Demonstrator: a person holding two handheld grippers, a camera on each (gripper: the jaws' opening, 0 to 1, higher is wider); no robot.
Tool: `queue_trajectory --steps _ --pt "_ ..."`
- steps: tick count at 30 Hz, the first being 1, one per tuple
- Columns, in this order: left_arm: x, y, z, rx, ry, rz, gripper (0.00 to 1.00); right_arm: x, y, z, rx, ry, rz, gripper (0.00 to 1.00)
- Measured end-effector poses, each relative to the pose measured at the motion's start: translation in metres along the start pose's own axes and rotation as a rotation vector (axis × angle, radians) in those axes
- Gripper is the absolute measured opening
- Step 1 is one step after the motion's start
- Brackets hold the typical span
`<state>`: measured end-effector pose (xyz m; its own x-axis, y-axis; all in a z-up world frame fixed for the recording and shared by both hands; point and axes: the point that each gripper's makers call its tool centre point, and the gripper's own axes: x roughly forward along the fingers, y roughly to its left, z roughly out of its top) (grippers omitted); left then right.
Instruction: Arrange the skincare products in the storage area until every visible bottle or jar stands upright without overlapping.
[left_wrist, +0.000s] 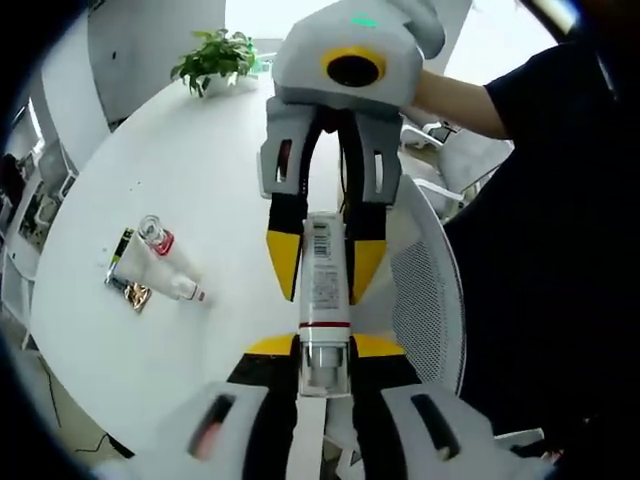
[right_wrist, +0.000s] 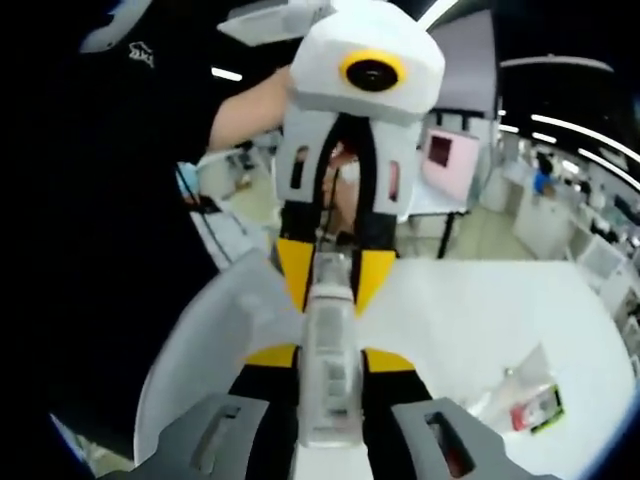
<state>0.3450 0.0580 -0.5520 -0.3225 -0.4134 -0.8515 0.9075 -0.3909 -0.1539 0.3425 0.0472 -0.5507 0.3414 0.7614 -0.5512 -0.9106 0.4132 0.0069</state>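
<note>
- Left gripper (left_wrist: 325, 346) clamped on cap end of white tube (left_wrist: 325, 290); its yellow jaw tips press both sides.
- Right gripper (left_wrist: 326, 268) clamped on the same tube (right_wrist: 328, 345) from the opposite end, tube held in the air between them, past the table (left_wrist: 210, 160) edge.
- Clear bottle (left_wrist: 168, 256) with red band lies on its side with small packets (left_wrist: 128, 280) near the table's edge.
- Potted plant (left_wrist: 215, 58) at far edge.
- Mesh chair (left_wrist: 430, 290) beside the table.
</note>
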Motion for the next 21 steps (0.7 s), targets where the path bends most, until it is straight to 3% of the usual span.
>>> queue_trajectory --steps 7,11,14,17,21 --pt "0.0 0.002 0.006 -0.014 -0.072 -0.004 0.2 -0.006 0.0 -0.001 0.014 -0.021 -0.001 0.15" --pt "0.0 0.005 0.009 -0.014 -0.101 0.009 0.35 -0.013 -0.003 0.007 0.04 -0.078 -0.012 0.15" --pt "-0.003 0.008 0.011 -0.018 -0.123 0.024 0.39 -0.021 -0.012 0.009 0.058 -0.101 -0.048 0.15" --pt "-0.014 0.016 0.022 -0.05 -0.222 0.056 0.47 -0.027 -0.018 0.011 0.095 -0.151 -0.081 0.15" --pt "-0.033 0.027 0.038 -0.092 -0.384 0.091 0.52 -0.049 -0.03 0.029 0.188 -0.344 -0.131 0.15"
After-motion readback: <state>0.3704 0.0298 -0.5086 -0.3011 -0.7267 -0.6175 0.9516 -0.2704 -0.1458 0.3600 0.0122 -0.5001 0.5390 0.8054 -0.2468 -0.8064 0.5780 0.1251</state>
